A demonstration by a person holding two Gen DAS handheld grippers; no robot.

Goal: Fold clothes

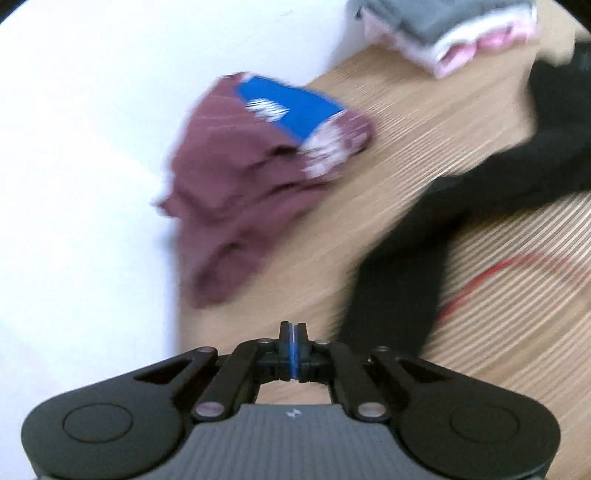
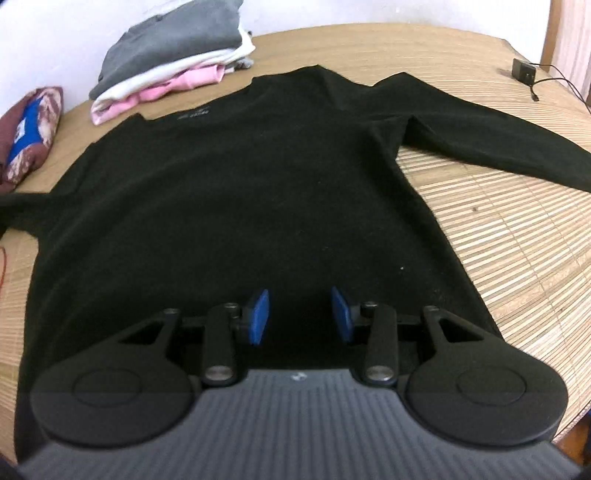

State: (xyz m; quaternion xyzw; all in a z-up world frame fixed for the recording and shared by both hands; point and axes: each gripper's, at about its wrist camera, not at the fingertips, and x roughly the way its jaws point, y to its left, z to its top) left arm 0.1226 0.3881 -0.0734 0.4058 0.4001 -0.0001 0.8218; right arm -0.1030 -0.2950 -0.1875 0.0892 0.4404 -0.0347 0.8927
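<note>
A black long-sleeved sweater (image 2: 236, 206) lies flat on the bamboo-mat table (image 2: 498, 236), collar away from me, its right sleeve (image 2: 498, 136) stretched out to the right. My right gripper (image 2: 300, 314) is open and empty, low over the sweater's hem, blue pads (image 2: 258, 317) apart. In the blurred left wrist view, my left gripper (image 1: 293, 345) is shut with nothing between its pads, above the table beside the sweater's left sleeve (image 1: 402, 266).
A stack of folded grey, white and pink clothes (image 2: 173, 62) sits at the back left; it also shows in the left wrist view (image 1: 454, 33). A maroon and blue bundle (image 1: 258, 173) lies at the table's left edge. A red cord (image 1: 476, 284) and a black charger (image 2: 523, 71) lie on the mat.
</note>
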